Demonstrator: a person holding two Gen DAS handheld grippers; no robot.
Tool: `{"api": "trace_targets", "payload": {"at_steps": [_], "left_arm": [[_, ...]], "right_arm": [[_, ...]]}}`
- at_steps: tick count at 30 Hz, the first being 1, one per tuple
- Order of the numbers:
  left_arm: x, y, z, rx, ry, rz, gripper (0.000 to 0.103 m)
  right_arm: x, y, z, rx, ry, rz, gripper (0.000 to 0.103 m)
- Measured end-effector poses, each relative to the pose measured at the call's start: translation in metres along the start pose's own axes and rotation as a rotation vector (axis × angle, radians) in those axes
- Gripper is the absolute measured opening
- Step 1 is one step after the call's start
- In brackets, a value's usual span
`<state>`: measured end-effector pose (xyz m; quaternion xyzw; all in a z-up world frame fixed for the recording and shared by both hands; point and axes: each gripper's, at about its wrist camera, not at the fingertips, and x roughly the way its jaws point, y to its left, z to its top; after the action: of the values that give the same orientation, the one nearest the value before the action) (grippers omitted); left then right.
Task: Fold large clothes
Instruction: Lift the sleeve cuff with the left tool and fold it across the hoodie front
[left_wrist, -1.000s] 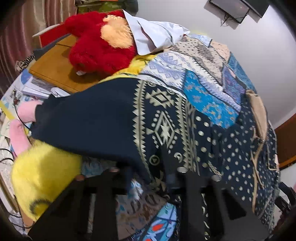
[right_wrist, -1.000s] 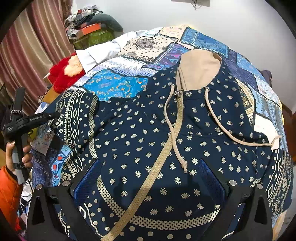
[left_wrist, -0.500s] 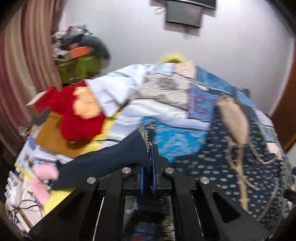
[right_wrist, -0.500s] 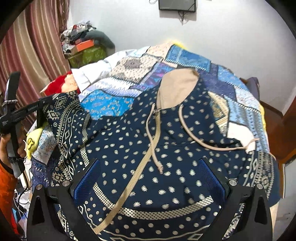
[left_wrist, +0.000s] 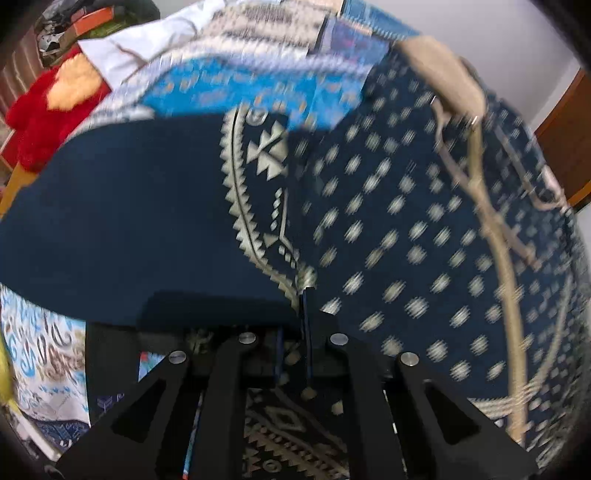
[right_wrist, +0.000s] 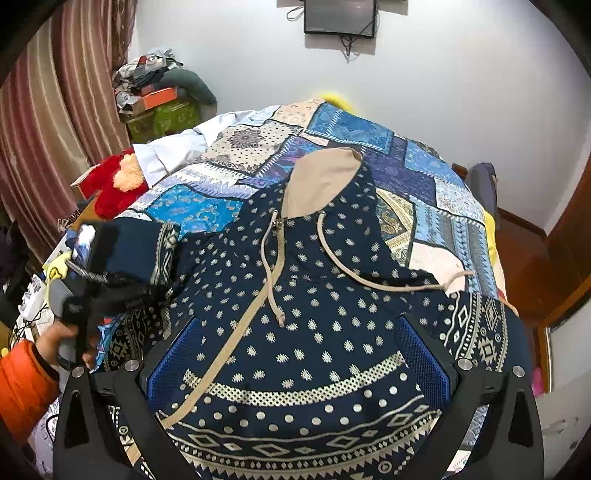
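Observation:
A navy hoodie (right_wrist: 314, 295) with pale dots, a beige hood (right_wrist: 325, 177) and drawstrings lies face up on a patchwork quilt (right_wrist: 351, 125). My left gripper (left_wrist: 295, 317) pinches the hoodie's left sleeve (left_wrist: 147, 206) near its patterned cuff. Cloth sits between the narrow jaws, which are opening slightly. In the right wrist view the left gripper (right_wrist: 122, 280) holds that sleeve (right_wrist: 147, 247) raised over the hoodie's left edge. My right gripper (right_wrist: 299, 325) hovers above the hoodie's lower front, its blue pads (right_wrist: 170, 354) wide apart with nothing between them.
A red plush toy (right_wrist: 114, 184) and a white pillow (right_wrist: 177, 147) lie at the quilt's left edge. A person's hand in an orange sleeve (right_wrist: 22, 387) holds the left gripper. Boxes and clothes (right_wrist: 155, 96) are piled by the curtain. A wooden door (right_wrist: 569, 236) stands at the right.
The left gripper closed on the sleeve, lifted it and swung it right, over the hoodie's body. The right gripper rose and drew back, so more of the hoodie shows.

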<state>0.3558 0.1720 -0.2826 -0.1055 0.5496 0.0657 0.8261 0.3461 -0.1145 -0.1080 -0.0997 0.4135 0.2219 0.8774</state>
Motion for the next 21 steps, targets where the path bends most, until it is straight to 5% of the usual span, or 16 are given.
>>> {"api": "trace_targets", "payload": {"at_steps": [3,5,7,11,18,21], "left_arm": [[-0.013,0.013,-0.01,-0.035,0.01,-0.078,0.029],[-0.033,0.026,-0.016,-0.075,-0.015,-0.124,0.067],[-0.054,0.039,-0.021,-0.106,-0.079,-0.13,0.076],[-0.083,0.092,-0.018,-0.225,-0.152,-0.137,0.076],[-0.07,0.175,-0.007,-0.471,-0.165,-0.184,0.073],[-0.062,0.183,0.005,-0.483,-0.181,-0.182,0.057]], "right_arm": [[-0.003,-0.005,-0.003,0.022,0.008,0.011,0.103],[-0.002,-0.006,-0.004,0.034,0.015,0.017,0.103],[0.002,-0.007,-0.005,0.043,0.027,0.022,0.103],[0.018,-0.003,-0.007,0.058,0.062,0.03,0.103],[0.044,0.004,-0.006,0.08,0.107,0.053,0.103],[0.052,0.006,-0.004,0.079,0.117,0.049,0.103]]}}
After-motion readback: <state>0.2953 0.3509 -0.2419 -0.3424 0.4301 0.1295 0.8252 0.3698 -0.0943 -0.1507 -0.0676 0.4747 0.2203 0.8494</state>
